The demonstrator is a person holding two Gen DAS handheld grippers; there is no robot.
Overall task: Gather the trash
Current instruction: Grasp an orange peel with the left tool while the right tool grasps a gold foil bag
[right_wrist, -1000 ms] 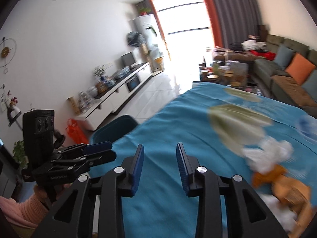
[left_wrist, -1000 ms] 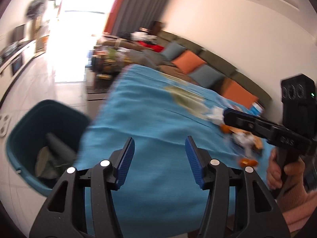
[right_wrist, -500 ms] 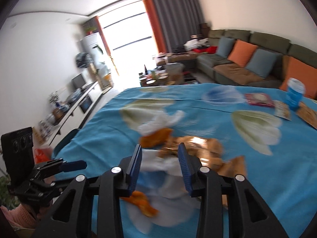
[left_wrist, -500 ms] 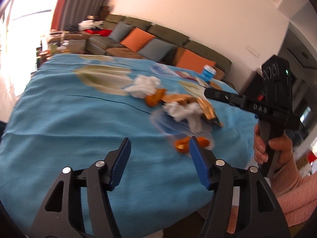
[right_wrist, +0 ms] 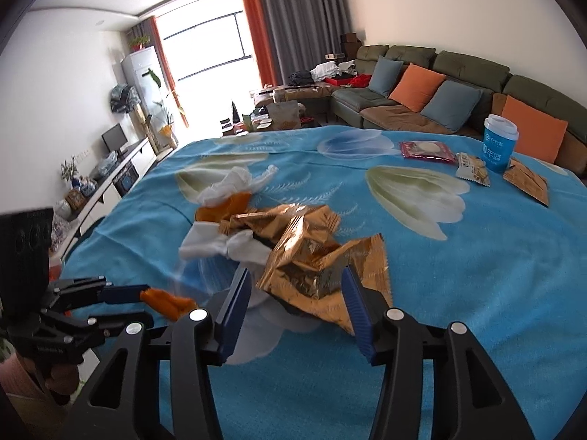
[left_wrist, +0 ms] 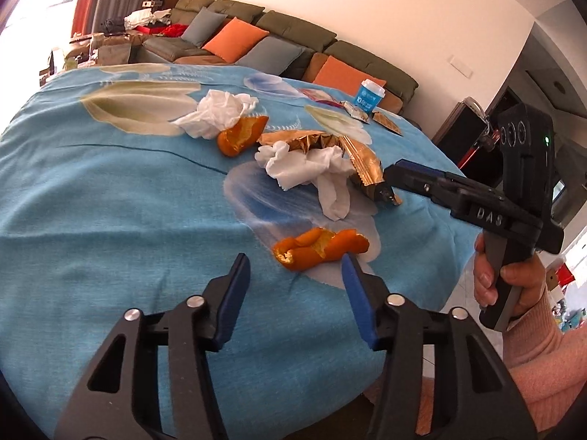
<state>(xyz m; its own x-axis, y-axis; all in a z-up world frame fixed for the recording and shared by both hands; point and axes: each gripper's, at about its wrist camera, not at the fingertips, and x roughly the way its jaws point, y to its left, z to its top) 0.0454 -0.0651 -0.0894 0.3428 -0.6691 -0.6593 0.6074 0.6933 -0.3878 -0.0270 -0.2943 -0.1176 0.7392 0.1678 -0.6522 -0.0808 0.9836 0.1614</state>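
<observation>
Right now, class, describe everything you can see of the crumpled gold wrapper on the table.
The gold wrapper is a shiny, creased foil packet, crumpled into a loose heap with a flatter serrated flap on its right. It lies on the blue flowered tablecloth, beside and partly over white tissue. The right claw is open around its near edge, not yet gripping it. From the left view it sits beyond the near orange peel.
</observation>
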